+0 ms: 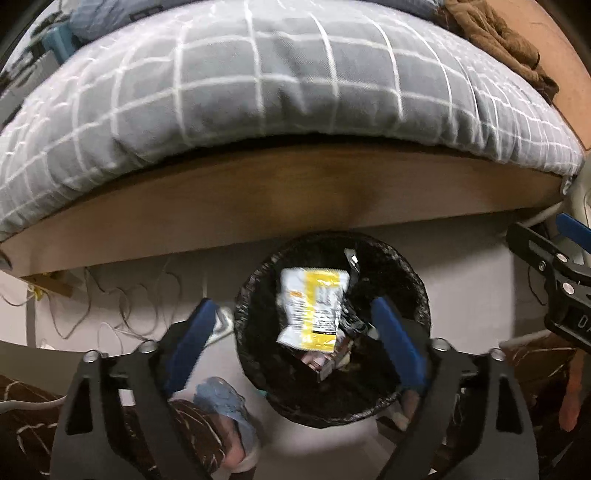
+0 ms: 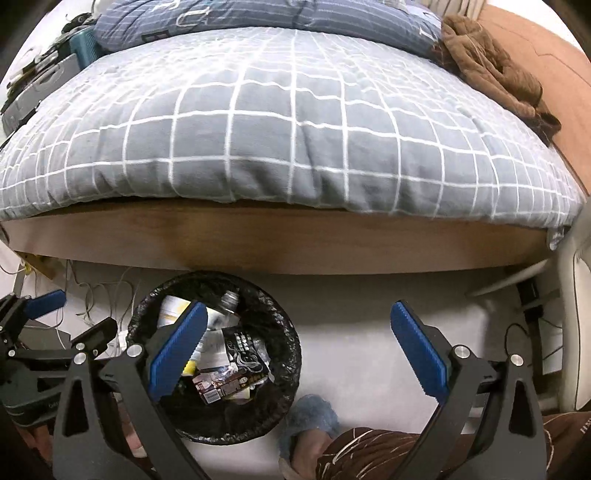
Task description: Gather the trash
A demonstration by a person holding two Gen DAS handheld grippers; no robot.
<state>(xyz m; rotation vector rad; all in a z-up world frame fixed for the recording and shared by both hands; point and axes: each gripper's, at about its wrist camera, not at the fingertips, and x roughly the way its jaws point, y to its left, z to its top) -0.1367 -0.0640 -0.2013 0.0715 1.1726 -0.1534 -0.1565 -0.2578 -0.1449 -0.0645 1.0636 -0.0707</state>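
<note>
Left wrist view: our left hand-held gripper (image 1: 295, 336) gapes empty over the trash bin (image 1: 419, 295) by the bed frame (image 1: 258, 199); yellow wrapper (image 1: 314, 310) sits on top. Right hand-held gripper (image 2: 299, 350) gapes empty beside it. Risk: overfull, wrapper may slide out.

A grey quilt crossed by a white grid (image 2: 280, 122) covers the brown wooden bed frame (image 2: 295, 243). Below, a round bin lined with glossy black plastic (image 1: 417, 295) holds a white-and-yellow printed wrapper (image 1: 314, 308). Blue ribbed pads (image 2: 417, 345) tip black gripper fingers. A rumpled brown garment (image 2: 491, 70) lies beside a dark blue striped pillow (image 2: 258, 18).
</note>
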